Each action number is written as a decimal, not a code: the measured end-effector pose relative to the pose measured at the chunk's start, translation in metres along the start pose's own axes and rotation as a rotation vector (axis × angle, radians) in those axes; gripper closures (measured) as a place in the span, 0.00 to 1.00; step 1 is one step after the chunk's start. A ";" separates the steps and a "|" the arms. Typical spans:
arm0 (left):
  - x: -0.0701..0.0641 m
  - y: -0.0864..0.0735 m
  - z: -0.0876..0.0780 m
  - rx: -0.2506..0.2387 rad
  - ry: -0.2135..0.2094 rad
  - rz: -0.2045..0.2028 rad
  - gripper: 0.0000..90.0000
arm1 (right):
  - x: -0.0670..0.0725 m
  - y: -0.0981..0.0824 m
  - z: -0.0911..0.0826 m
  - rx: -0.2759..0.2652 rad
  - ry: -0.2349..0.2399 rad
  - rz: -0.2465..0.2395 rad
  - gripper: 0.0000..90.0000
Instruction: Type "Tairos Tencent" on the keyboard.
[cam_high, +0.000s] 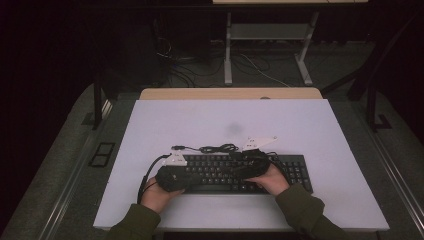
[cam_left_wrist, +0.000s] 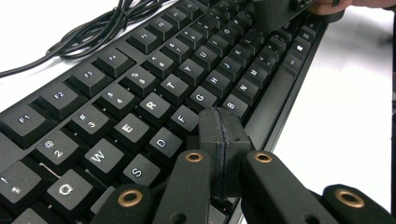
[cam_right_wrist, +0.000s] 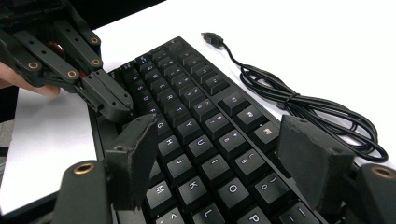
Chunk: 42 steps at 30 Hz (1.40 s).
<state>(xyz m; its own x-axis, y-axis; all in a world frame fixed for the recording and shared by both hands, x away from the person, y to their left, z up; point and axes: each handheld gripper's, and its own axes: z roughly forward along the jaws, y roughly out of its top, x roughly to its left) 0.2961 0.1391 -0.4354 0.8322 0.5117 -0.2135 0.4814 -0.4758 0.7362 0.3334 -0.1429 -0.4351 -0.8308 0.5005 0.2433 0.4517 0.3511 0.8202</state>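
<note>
1. High view: a black keyboard (cam_high: 240, 172) is laid near the front edge of the white table (cam_high: 310, 125), its cable (cam_high: 212, 148) unplugged beside it.
2. The left gripper (cam_left_wrist: 223, 133), jaws pressed together empty, is set on the keys near F and G.
3. The right gripper (cam_right_wrist: 224, 154) is held spread wide above the keys, gripping nothing; typing seems under way, with no endpoint shown.

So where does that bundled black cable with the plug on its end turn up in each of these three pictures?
High view: the cable lies on the white table just beyond the keyboard's far edge, mid-picture.
Left gripper view: the cable sits top left, past the function-key row.
Right gripper view: the cable loops at right, its plug near top centre.
Shared landmark: the keyboard beside it.
</note>
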 end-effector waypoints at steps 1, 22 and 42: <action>0.000 0.000 0.001 0.002 -0.001 0.001 0.99 | 0.000 0.000 0.000 0.000 0.000 -0.001 0.32; -0.002 0.003 0.000 0.007 0.020 0.025 0.99 | 0.000 0.000 0.000 0.003 0.001 -0.001 0.32; 0.009 0.010 -0.005 -0.037 0.066 0.016 0.99 | 0.000 -0.001 0.002 0.011 0.001 -0.014 0.31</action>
<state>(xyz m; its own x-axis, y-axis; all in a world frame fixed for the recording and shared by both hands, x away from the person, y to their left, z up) 0.3071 0.1426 -0.4273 0.8189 0.5512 -0.1598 0.4570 -0.4579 0.7625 0.3337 -0.1417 -0.4375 -0.8373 0.4948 0.2327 0.4437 0.3662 0.8179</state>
